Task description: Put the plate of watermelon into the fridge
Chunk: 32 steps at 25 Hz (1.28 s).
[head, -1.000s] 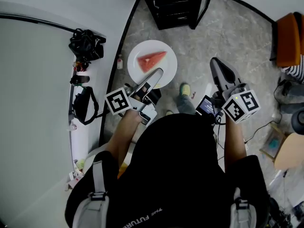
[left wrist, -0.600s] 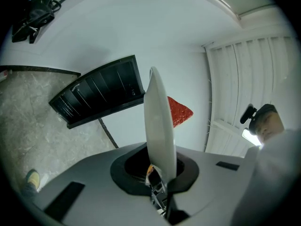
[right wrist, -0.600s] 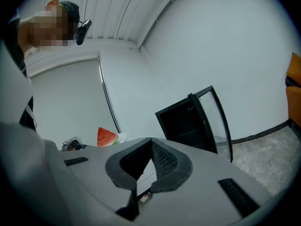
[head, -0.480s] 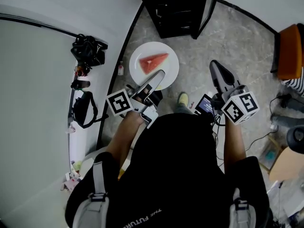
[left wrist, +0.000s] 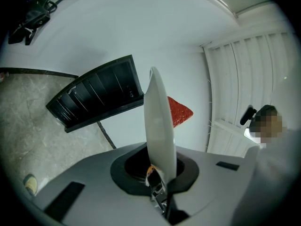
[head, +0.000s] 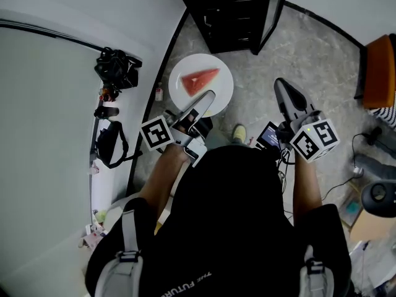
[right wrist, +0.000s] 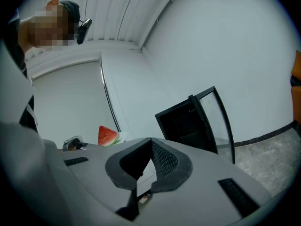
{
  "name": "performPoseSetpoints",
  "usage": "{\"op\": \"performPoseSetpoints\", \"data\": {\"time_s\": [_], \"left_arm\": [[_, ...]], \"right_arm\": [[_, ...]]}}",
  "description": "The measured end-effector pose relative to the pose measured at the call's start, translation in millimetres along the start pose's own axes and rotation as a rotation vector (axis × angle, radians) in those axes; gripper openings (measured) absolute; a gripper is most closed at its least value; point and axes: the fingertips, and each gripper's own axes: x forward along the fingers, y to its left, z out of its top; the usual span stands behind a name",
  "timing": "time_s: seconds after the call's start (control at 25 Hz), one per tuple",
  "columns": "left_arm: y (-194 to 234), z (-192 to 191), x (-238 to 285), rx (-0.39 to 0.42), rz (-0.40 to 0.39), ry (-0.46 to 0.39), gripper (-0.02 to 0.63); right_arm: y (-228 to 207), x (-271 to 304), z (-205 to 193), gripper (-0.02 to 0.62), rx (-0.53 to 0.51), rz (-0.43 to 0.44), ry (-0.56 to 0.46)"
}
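A white plate (head: 210,73) carrying a red watermelon slice (head: 199,79) hangs level over the grey floor, just short of the black fridge (head: 229,11). My left gripper (head: 206,99) is shut on the plate's near rim. In the left gripper view the plate (left wrist: 159,121) stands edge-on between the jaws, with the watermelon slice (left wrist: 179,112) to its right and the fridge (left wrist: 94,95) beyond. The fridge's glass door (head: 276,8) stands open. To the right, my right gripper (head: 284,91) is shut with nothing in it; its view shows the fridge (right wrist: 186,124) and the watermelon slice (right wrist: 107,135).
A white counter runs along the left with a black bag (head: 116,68) and other small items on it. A small bottle (head: 159,92) stands on the floor by the counter's dark edge. An orange chair (head: 378,54) and cables lie at the right. The person's shoe (head: 239,132) is under the plate.
The plate and both grippers have come slightly nearer the fridge as the person steps forward. The left gripper's hold on the plate is unchanged.
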Motion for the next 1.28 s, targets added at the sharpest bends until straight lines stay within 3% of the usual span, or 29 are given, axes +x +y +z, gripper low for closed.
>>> {"op": "performPoseSetpoints", "data": {"time_s": [1.28], "left_arm": [[-6.4,1.5,2.0,0.017,-0.011,0.008,0.020]], "right_arm": [[5.3,1.1,6.5,0.009,0.030,0.029,-0.032]]}}
